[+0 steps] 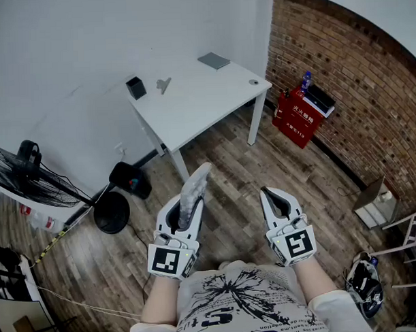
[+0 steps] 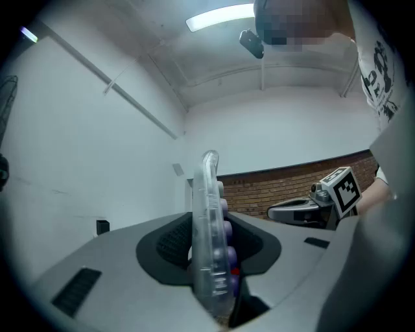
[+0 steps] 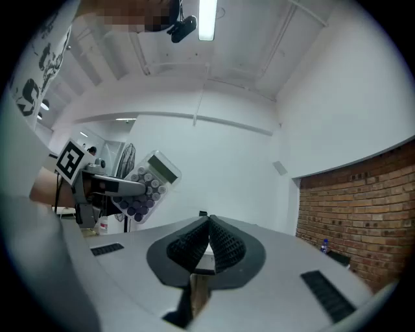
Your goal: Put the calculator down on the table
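We see the calculator (image 2: 209, 214) cased in clear, glossy plastic, its rounded keys (image 2: 224, 227) a smooth purple plastic. Both the left hand-held gripper (image 1: 187, 205) and the right hand-held gripper (image 3: 208, 224) wear smooth, matt grey shells, and their black pads (image 3: 228, 245) look ribbed and rubbery. The bench (image 1: 192, 108) top is smooth matt white; the floor (image 1: 318, 185) is wood plank, the brick wall (image 1: 341, 82) rough-faced.

Left gripper (image 1: 187, 207) level, jaws clamped on an upright calculator (image 1: 197, 185), right gripper (image 1: 270, 194) level beside it, apart, jaws pressed together with nothing between, both forearms (image 1: 161, 300) bare, reaching forward
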A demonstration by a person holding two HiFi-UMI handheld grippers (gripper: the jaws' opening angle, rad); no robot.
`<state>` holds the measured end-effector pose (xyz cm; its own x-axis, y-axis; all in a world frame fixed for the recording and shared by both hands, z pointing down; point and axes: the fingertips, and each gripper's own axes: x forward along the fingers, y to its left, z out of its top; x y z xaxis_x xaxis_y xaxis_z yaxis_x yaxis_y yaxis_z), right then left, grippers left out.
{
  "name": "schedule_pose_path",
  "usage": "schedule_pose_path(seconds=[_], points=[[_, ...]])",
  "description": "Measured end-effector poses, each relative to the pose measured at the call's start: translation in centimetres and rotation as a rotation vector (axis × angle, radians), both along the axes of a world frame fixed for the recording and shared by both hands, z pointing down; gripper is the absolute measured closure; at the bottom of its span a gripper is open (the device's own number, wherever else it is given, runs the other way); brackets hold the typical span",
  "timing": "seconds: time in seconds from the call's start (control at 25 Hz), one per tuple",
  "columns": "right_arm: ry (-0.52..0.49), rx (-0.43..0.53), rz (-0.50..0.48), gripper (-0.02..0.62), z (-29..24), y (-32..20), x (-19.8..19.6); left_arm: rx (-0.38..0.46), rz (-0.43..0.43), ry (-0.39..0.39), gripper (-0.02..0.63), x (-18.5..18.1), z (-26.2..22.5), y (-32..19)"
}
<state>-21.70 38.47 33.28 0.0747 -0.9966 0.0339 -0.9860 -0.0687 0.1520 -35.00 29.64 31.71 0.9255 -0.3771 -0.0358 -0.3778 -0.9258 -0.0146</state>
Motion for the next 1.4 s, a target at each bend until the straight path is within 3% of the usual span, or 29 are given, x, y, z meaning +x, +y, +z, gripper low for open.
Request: schedule_pose_path(seconds=[0.6,0.92,1.12,1.4], points=[[-0.057,-0.016,0.054,0.581,2.0,-3.4,1.7,-0.041,0.035,0.003,0.46,1.5,2.1,-4.5],[-0.06,-0.06,-0.011,0.581,4.2,-6.9,4.5,-0.076,-0.028,-0.008,0.46,3.5,4.2,-7.3],[-0.062,-0.056,-0.097,0.581,5.5,-10.7,9.4,-0.069,-0.116,-0.007,0.46,7.7,4.9,-10.0],[-0.032,-0.072,-0.227,0.58,4.6,-18.1,21.6,-0.073,-0.268,0.018,0.46,18.1,4.0,-15.1]])
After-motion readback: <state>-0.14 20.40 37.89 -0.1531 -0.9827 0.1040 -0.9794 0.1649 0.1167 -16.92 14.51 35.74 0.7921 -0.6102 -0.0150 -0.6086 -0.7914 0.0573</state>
